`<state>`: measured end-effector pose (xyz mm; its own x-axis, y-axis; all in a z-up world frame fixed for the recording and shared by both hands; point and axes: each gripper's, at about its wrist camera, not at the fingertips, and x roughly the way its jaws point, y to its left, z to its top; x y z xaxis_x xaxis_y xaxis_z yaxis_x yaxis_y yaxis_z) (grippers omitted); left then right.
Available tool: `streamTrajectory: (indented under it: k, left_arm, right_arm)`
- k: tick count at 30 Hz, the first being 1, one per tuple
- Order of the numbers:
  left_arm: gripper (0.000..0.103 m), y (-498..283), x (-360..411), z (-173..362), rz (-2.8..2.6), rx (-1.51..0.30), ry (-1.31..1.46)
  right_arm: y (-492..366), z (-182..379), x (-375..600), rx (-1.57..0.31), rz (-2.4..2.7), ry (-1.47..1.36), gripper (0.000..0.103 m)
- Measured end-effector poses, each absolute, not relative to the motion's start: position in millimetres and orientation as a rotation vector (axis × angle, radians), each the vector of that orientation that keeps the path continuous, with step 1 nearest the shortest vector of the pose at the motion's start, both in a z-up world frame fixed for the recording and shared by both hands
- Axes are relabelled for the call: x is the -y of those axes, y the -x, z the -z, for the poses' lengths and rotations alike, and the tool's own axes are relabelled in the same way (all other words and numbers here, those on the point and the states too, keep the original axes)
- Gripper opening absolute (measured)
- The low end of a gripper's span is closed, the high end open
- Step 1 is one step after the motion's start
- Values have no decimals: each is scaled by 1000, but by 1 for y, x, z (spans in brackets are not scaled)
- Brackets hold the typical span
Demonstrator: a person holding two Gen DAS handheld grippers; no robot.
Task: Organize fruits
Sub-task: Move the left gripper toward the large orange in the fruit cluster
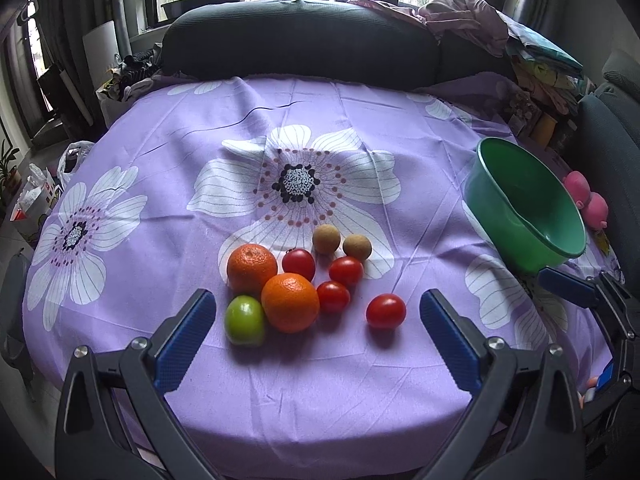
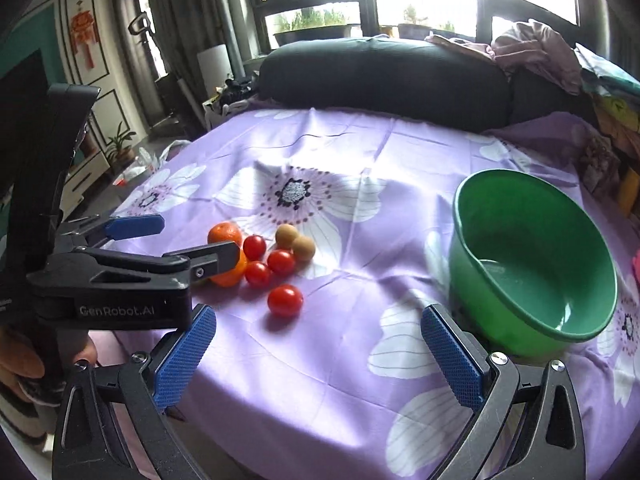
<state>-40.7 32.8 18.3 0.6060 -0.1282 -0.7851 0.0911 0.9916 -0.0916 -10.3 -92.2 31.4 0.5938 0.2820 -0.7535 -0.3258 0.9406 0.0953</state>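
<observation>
A round table covered by a purple flowered cloth is seen in both wrist views. The left gripper is held above the near edge of the table with its jaws spread wide and nothing between them; its blue pads flank the fruit cluster as viewed. The right gripper is likewise wide open and holds nothing, positioned over the near edge, right of the left one. The fruits are grouped on the cloth toward the near edge, slightly left of centre: two oranges, touching each other; a green fruit pressed against the nearer orange; four small red tomatoes, three of them clustered just right of the oranges and one set slightly apart, nearest the edge; two small brown round fruits side by side on the far side of the cluster. A green bowl is recorded near the right edge of the table, well apart from the fruits, tilted as seen from the left wrist, with no fruit inside. A dark cushion lies beyond the far edge.
</observation>
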Motion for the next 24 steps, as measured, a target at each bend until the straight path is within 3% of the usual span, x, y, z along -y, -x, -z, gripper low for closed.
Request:
streamTrajectory:
  k: [15, 24]
  left_arm:
    - [102, 39, -78, -9, 456, -938, 288]
    - [101, 40, -76, 0, 406, -971, 168]
  right_arm:
    - [5, -12, 83, -914, -375, 30, 103]
    - [6, -2, 75, -923, -450, 14, 98]
